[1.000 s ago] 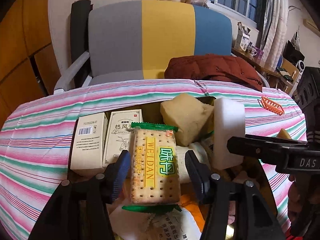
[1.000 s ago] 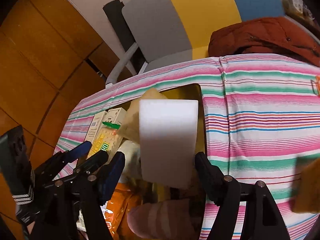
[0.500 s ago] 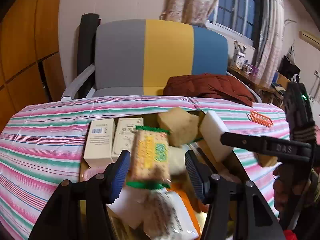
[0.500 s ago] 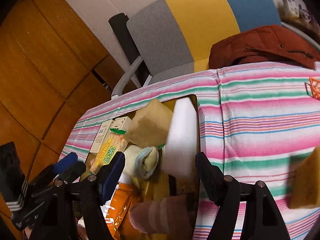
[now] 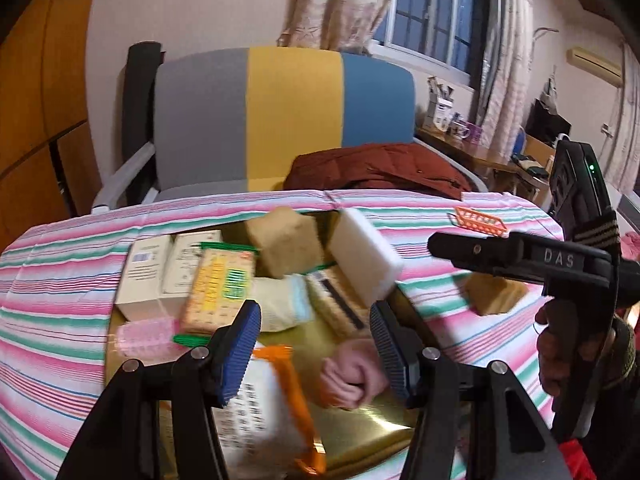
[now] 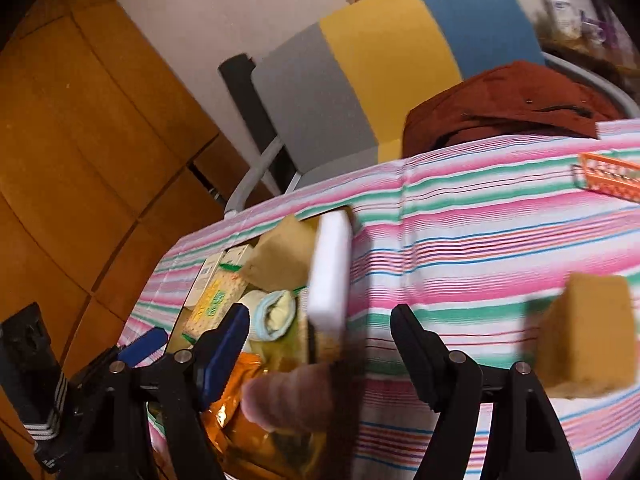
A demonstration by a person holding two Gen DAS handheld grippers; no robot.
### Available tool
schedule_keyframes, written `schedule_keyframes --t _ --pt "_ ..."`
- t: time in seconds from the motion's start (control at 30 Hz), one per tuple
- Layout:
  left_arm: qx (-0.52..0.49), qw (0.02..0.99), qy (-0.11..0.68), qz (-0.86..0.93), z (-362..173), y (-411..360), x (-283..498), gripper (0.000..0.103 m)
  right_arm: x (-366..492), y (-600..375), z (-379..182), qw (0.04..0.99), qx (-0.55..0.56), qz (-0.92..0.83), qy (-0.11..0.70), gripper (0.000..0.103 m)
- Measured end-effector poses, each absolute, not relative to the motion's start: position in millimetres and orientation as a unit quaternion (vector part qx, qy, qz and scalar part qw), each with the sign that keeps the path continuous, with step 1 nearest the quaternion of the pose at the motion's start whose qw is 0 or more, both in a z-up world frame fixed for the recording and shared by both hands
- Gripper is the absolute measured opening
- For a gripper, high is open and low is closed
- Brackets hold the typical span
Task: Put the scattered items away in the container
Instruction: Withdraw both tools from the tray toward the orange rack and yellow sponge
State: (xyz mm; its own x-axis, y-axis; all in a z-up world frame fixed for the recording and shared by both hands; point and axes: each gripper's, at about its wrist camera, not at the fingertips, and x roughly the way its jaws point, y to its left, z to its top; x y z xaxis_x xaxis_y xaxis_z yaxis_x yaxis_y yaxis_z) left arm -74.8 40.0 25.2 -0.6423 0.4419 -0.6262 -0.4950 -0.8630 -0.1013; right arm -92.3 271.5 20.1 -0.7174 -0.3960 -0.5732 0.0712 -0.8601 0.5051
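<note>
A golden tray (image 5: 360, 420) on the striped tablecloth holds two pale boxes (image 5: 160, 272), a cracker pack (image 5: 218, 288), a brown sponge (image 5: 286, 242), a white sponge (image 5: 366, 256), rolled socks (image 5: 280, 300), a pink roller (image 5: 146, 336), an orange-edged packet (image 5: 264, 404) and a pink sock (image 5: 350, 376). My left gripper (image 5: 316, 344) hovers open over the tray's near end with nothing between its fingers. My right gripper (image 6: 320, 356) is open too, apart from the white sponge (image 6: 330, 272), which leans on its edge at the tray's right side. A second brown sponge (image 6: 588, 336) lies on the cloth to the right.
An orange plastic basket (image 5: 478, 222) sits on the cloth at the far right. Behind the table stands a grey, yellow and blue chair (image 5: 280, 116) with a dark red jacket (image 5: 372, 168) on it. A hand holds the right gripper (image 5: 520, 256) beside the tray.
Both grippers have drawn back and up from the tray. The cracker pack and the white sponge, earlier between the fingers, now lie farther off in the tray; the white sponge has tipped onto its edge.
</note>
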Motion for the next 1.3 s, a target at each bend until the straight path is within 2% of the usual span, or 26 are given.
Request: schedule_keyframes --t 0.4,0.67,0.97,1.3 --pt "-0.327 0.397 0.075 0.854 26.7 138.0 -13.7 0.059 -20.1 419.5 2.1 -0.005 0.331 -0.904 -0.272 0.081" --pt "-0.331 0.45 0.125 0.82 -13.7 218.5 18.9 0.059 -2.8 515.7 -27.0 -0.088 0.357 -0.88 -0.301 0.083" --pt "-0.342 0.439 0.145 0.818 -38.9 240.8 12.4 0.059 -54.6 558.3 -28.7 -0.11 0.375 -0.877 -0.279 0.083" --pt "-0.361 0.445 0.134 0.809 -59.2 247.1 1.9 0.059 -155.7 577.4 -1.5 -0.103 0.371 -0.903 -0.192 0.09"
